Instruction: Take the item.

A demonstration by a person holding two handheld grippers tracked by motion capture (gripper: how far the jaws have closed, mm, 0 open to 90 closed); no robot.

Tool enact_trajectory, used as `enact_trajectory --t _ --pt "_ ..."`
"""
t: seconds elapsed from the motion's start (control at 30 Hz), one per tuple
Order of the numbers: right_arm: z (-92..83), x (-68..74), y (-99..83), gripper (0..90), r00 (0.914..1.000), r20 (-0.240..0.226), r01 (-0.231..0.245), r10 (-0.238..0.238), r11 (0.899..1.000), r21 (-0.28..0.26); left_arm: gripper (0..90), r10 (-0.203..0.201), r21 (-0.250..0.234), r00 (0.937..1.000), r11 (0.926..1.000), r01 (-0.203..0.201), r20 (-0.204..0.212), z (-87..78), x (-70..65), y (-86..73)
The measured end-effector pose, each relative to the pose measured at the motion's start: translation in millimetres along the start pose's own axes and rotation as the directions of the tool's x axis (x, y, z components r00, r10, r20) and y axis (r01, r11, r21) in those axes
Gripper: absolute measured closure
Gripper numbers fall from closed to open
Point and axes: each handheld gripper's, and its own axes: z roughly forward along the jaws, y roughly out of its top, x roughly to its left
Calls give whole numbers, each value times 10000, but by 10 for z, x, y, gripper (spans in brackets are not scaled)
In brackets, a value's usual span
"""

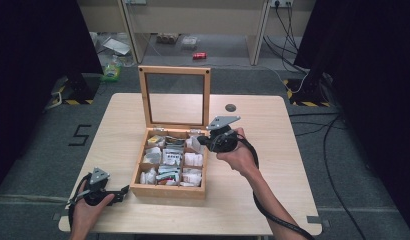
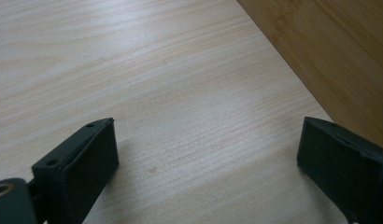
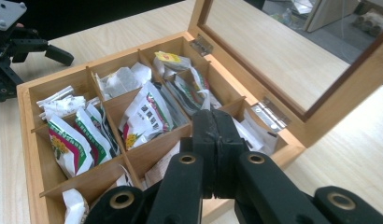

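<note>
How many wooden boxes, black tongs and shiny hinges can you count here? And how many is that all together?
Light wooden box with a glass-paned lid: 1
Black tongs: 2, the left tongs open and the right tongs shut
Silver metal hinges on the box: 2
Total: 5

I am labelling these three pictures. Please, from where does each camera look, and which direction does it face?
High view: above the person's side, facing forward and down on the table; both forearms and grippers show.
Left gripper view: on the left gripper, facing tabletop; open jaws.
Right gripper view: on the right gripper, facing the wooden box; shut jaws.
Shared: all three show the box.
</note>
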Motion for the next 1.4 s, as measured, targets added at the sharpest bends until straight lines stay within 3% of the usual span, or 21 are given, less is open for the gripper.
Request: enact_trajectory --t 0.4,0.77,1.4 --pt "-233 -139 -66 900 9987 422 -284 297 9991 -304 47 -2 -1 10000 10000 2 -3 0 0 0" --pt "-399 -284 -250 900 9935 787 -792 821 9961 -388 47 -2 -1 10000 10000 2 -2 0 0 0" --pt "-527 -461 -583 900 9824 1255 -1337 1381 9901 -429 47 -2 -3 10000 10000 2 -2 0 0 0"
